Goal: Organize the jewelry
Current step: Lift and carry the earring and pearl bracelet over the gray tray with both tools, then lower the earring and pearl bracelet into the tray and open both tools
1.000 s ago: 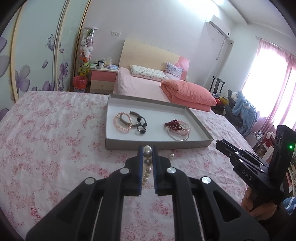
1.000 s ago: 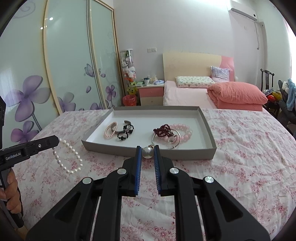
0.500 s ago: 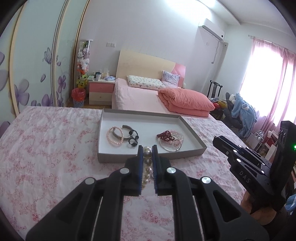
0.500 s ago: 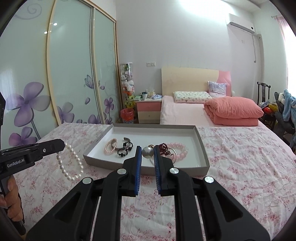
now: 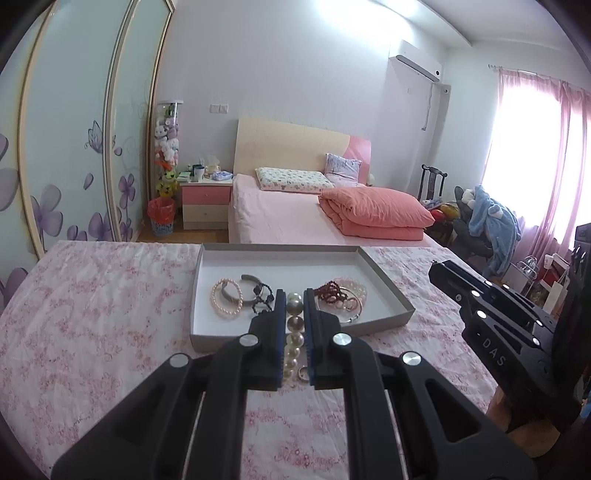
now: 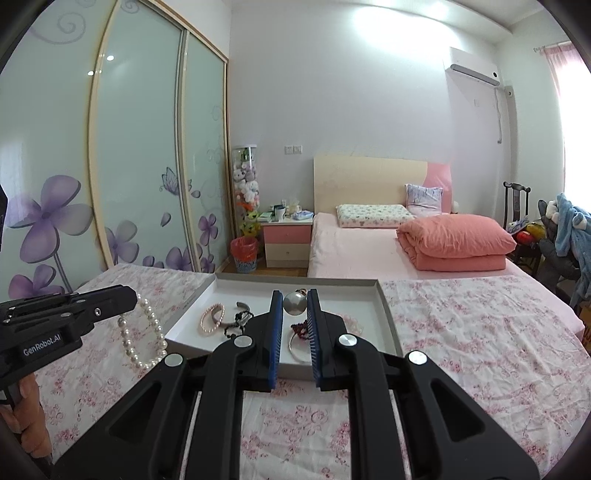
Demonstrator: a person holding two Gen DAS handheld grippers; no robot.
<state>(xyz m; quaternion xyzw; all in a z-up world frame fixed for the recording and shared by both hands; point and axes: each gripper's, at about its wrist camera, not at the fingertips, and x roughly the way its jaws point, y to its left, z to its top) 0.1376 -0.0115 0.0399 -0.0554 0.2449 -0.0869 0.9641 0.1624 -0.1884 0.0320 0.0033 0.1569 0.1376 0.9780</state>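
Daylight was admitted through the pink curtains (image 5: 535,162) at the right of the left wrist view, where the window was blown out to white. Glare was noted on the ceiling (image 6: 388,22) and small reflections on the glazed wardrobe doors (image 6: 140,147). Both views were sharp at centre, strongly bowed by fisheye distortion, and vignetted black at the corners.
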